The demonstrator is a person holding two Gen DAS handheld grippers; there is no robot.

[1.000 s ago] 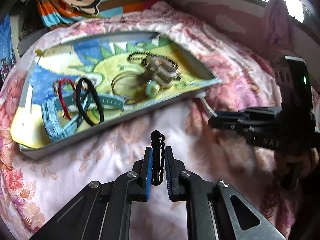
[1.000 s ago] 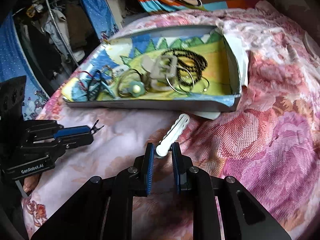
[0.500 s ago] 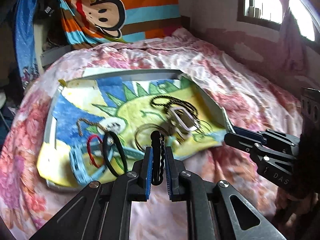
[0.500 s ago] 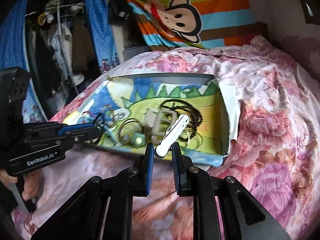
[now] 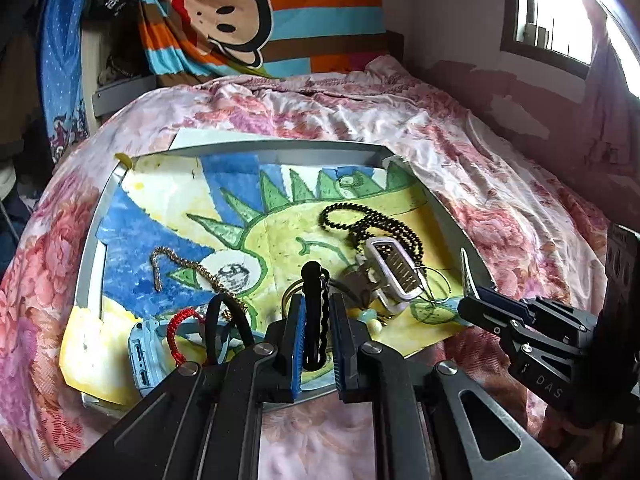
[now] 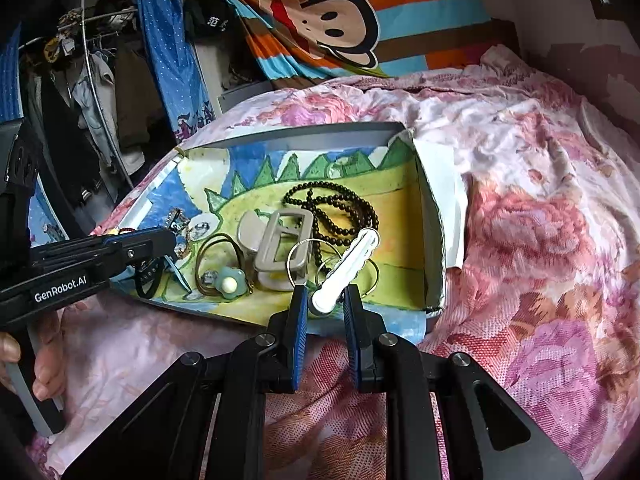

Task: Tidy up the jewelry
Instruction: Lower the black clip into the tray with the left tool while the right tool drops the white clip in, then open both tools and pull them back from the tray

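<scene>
My left gripper (image 5: 317,316) is shut on a black wavy hair clip (image 5: 313,300), which stands upright over the near edge of the grey tray (image 5: 280,156). The tray is lined with a colourful drawing. My right gripper (image 6: 325,308) is shut on a white wavy hair clip (image 6: 348,264), which points up and right over the tray's (image 6: 320,132) near right corner. In the tray lie a black bead necklace (image 6: 340,208), a beige claw clip (image 6: 280,240), a gold chain (image 5: 180,266), a red cord bracelet (image 5: 176,328), a black hair tie (image 5: 216,320) and a flower hair tie (image 6: 228,280).
The tray rests on a bed with a pink floral cover (image 6: 540,240). A light-blue strap (image 5: 140,356) lies at the tray's near left. A hand (image 6: 44,360) holds the left gripper's handle. Clothes hang at the far left (image 6: 100,80), and a striped monkey blanket (image 5: 260,20) hangs behind.
Both grippers have risen and moved forward from the bedcover to the tray's near edge, each still holding its clip. The items in the tray have not moved.
</scene>
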